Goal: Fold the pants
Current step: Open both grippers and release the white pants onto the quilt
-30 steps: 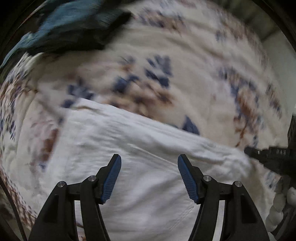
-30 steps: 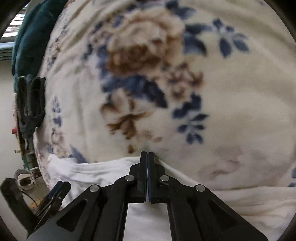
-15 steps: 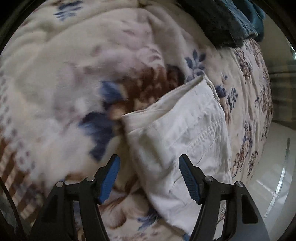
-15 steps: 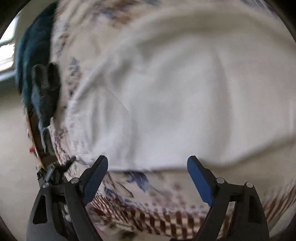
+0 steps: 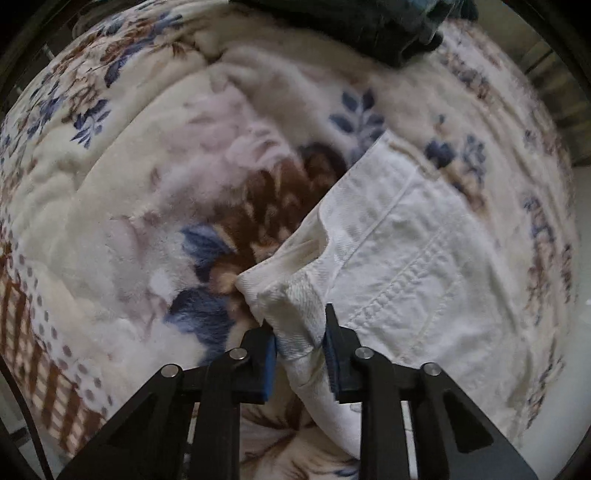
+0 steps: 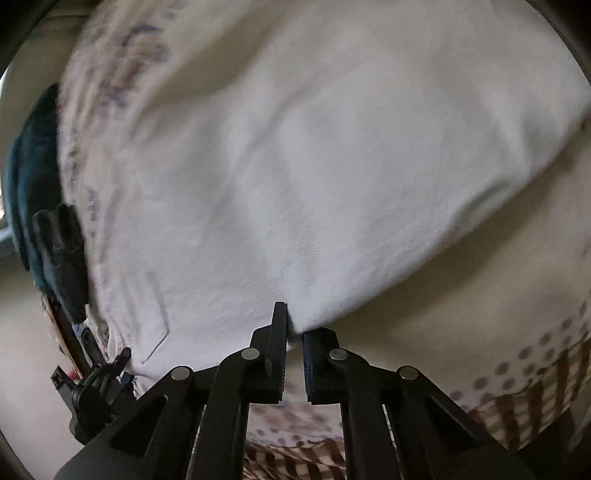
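Floral blanket (image 5: pixel 140 192) spreads across the whole view, dark clothes (image 5: pixel 388 26) heaped at its far edge. White pants (image 5: pixel 413 258) lie folded on it, right of centre. Left claw (image 5: pixel 300 349) pinches a bunched corner of the pants. Right claw (image 6: pixel 294 345), jaws narrow, grips the pants' near edge (image 6: pixel 314 184).

White pants (image 5: pixel 406 251), floral blanket (image 5: pixel 147 184), perhaps teal cloth (image 6: pixel 26 192)
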Motion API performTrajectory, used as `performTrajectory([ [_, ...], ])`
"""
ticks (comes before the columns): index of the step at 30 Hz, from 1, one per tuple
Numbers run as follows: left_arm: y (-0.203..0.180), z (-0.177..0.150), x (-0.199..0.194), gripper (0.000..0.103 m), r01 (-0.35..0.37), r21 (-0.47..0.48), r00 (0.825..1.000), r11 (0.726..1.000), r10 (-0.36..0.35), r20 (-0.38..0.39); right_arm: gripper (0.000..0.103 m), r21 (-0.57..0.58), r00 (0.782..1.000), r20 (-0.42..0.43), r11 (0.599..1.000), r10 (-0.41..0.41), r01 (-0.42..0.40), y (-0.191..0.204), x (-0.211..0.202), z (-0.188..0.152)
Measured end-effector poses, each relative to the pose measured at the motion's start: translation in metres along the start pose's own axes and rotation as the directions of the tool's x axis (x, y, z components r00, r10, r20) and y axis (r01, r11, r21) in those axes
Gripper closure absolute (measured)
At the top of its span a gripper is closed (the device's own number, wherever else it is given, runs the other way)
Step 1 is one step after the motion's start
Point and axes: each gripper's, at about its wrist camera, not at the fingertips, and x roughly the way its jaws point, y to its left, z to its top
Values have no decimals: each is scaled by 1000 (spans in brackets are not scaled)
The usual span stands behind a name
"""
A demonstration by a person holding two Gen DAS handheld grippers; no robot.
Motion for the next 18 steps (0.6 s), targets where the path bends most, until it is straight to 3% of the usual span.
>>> performTrajectory([
  [3,-12,-8,-22,69,-61,42,998,997,61,9,87,19,994,-66,996,90,-89,-11,3,14],
  [4,-23,-17,-37,62,-119,99,992,988,114,51,72,13,986,-68,988,153,-152,-15,-7,15],
  [5,-34,-27,-49,37,-166,151,983,974,151,102,35,0,982,-49,984,180,-181,-19,-18,15],
  [6,-44,-37,-57,20,-189,194,977,963,165,135,14,-23,979,4,978,205,-205,-25,-37,15],
  [7,-57,-49,-64,0,-192,246,976,950,157,153,0,-49,970,80,973,229,-226,-35,-60,14],
  [10,-107,-87,-61,0,-177,387,982,905,135,134,0,-41,951,207,973,230,-226,-79,-118,22],
  [12,-139,-114,-50,0,-149,448,989,882,121,90,0,28,939,299,982,169,-185,-121,-156,37],
  [14,-179,-140,-40,0,-95,506,995,858,79,53,1,96,915,392,985,97,-146,-169,-193,62],
  [16,-221,-168,-33,0,-67,562,998,824,46,52,6,148,868,489,973,82,-176,-222,-223,90],
  [18,-257,-192,-23,0,-64,621,998,781,38,55,13,166,844,530,965,86,-203,-264,-240,119],
])
